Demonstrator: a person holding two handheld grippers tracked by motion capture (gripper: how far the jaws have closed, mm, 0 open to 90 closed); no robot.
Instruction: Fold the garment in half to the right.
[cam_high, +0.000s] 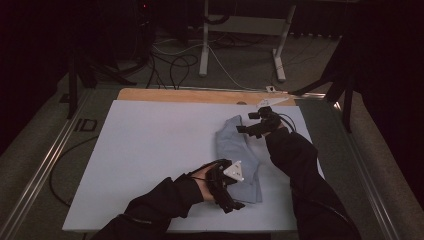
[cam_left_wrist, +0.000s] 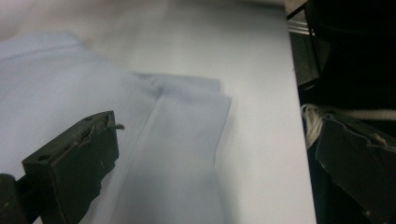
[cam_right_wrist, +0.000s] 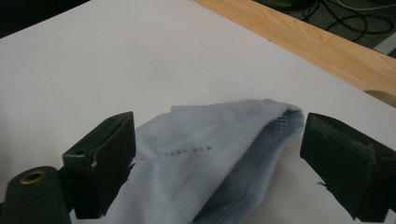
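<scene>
Cloth (cam_high: 239, 155), pale blue, folded, lying on right half of white board (cam_high: 150, 160), near end by left gripper (cam_high: 231, 192), far end by right gripper (cam_high: 256, 124). Left jaws standing wide, gripping nothing, hovering over near fold. Right jaws also spread, straddling far tip (cam_right_wrist: 261, 116), not pinching. Risks: fold springing open unheld; jaw snagging loose mesh edge, dragging layers askew; closing on one layer only.

The person wears long black sleeves (cam_high: 165, 200) that reach to the wrists. Each hand carries a black two-jaw gripper: the left gripper (cam_high: 227, 187) bears a pale grey three-cornered plate (cam_high: 234, 170) on top, and the right gripper (cam_high: 257, 125) trails a thin black cable (cam_high: 288, 120). Seen close, the blocky matt jaws have chipped edges and round screw holes.
</scene>
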